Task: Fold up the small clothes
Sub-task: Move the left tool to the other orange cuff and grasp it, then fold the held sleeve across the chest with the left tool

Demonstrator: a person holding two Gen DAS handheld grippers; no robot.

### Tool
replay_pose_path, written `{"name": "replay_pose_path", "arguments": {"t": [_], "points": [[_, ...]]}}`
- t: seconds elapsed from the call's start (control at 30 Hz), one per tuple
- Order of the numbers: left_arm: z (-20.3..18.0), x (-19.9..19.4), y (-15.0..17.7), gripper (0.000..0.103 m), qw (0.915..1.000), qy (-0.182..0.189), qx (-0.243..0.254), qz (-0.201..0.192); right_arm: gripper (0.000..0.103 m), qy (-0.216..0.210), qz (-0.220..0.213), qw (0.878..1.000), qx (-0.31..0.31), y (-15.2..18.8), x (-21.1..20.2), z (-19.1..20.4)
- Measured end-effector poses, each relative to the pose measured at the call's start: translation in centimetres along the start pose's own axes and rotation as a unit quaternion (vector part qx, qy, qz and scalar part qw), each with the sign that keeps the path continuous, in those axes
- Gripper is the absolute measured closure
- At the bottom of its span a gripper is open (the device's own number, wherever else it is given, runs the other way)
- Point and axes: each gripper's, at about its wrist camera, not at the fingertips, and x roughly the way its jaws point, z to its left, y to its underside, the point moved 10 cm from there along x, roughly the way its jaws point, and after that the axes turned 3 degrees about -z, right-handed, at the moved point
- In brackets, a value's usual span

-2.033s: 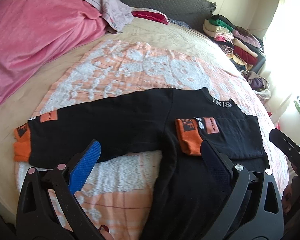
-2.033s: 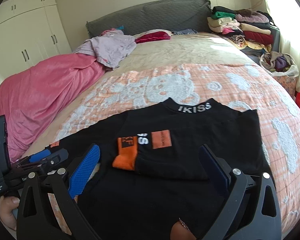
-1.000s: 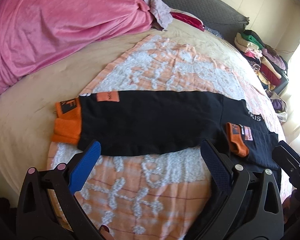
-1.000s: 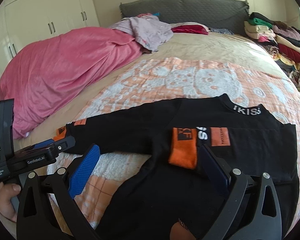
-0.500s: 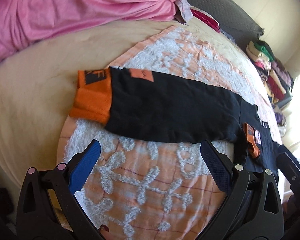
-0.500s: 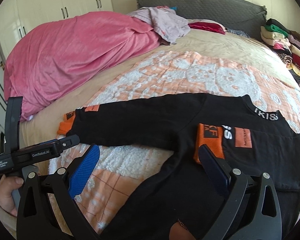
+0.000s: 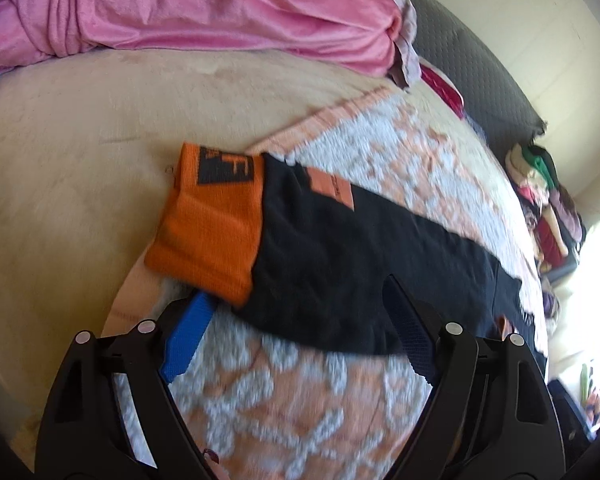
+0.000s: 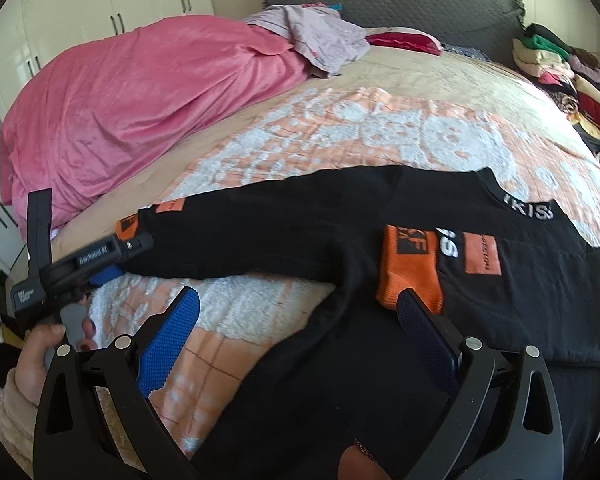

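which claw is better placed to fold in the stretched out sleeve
Left. The left claw is open right at the outstretched sleeve's orange cuff; the right claw hangs open over the shirt body, far from it.

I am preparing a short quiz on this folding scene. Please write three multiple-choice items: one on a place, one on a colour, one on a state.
1. Where does the outstretched sleeve's cuff lie?
A. on the pink blanket
B. at the orange-white towel's edge
C. on the headboard

2. What colour are the cuffs?
A. orange
B. green
C. white

3. How does the left gripper stand?
A. shut on the collar
B. shut on nothing
C. open at the sleeve

Key: 1 B, the towel ends beside the cuff; 2 A, both cuffs show orange; 3 C, its fingers stand apart, the blue one under the cuff.
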Motion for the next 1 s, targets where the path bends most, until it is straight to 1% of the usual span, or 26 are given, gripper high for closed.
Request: {"name": "replay_pose_path", "arguments": {"t": [0.07,0.1,0.13,0.17,0.2,0.27,0.3,0.43,0.63,0.8,1.0], "points": [[0.1,0.4,-0.7,0.038,0.9999,-0.005,-0.003,-0.012,0.005,0.005,0.001,1.000,0.009,0.2,-0.1,-0.8],[0.2,0.7,-0.9,0.040,0.9999,-0.007,-0.004,-0.014,0.005,0.007,0.001,1.000,0.011,0.3,-0.2,-1.0],[0.2,0.9,-1.2,0.046,0.9998,-0.011,-0.004,-0.017,0.005,0.010,0.001,1.000,0.015,0.5,-0.3,-1.4],[0.3,1.1,-1.4,0.055,0.9997,-0.015,-0.002,-0.018,0.005,0.012,0.001,1.000,0.018,0.6,-0.4,-1.7],[0.4,1.2,-1.7,0.062,0.9996,-0.019,-0.001,-0.021,0.005,0.015,0.002,1.000,0.024,0.9,-0.5,-2.2],[0.7,1.4,-2.2,0.089,0.9994,-0.026,-0.006,-0.024,0.005,0.019,0.005,0.999,0.033,1.3,-0.6,-2.9],[0.9,1.4,-2.5,0.092,0.9993,-0.024,-0.011,-0.026,0.005,0.021,0.006,0.999,0.035,1.5,-0.6,-3.2],[0.1,0.5,-3.0,0.093,0.9994,-0.009,-0.008,-0.032,0.005,0.029,0.010,0.998,0.050,2.1,-0.8,-4.6],[-3.4,-2.0,-3.7,0.093,0.9979,0.025,0.018,-0.056,0.005,0.035,0.006,0.997,0.075,2.2,-1.4,-6.5],[-7.9,-3.9,-4.2,0.093,0.9939,0.058,0.051,-0.079,0.005,0.044,-0.002,0.994,0.098,2.2,-2.4,-8.3],[-14.1,-5.2,-3.5,0.094,0.9865,0.107,0.093,-0.081,0.005,0.057,-0.015,0.990,0.126,2.2,-3.9,-10.9]]}}
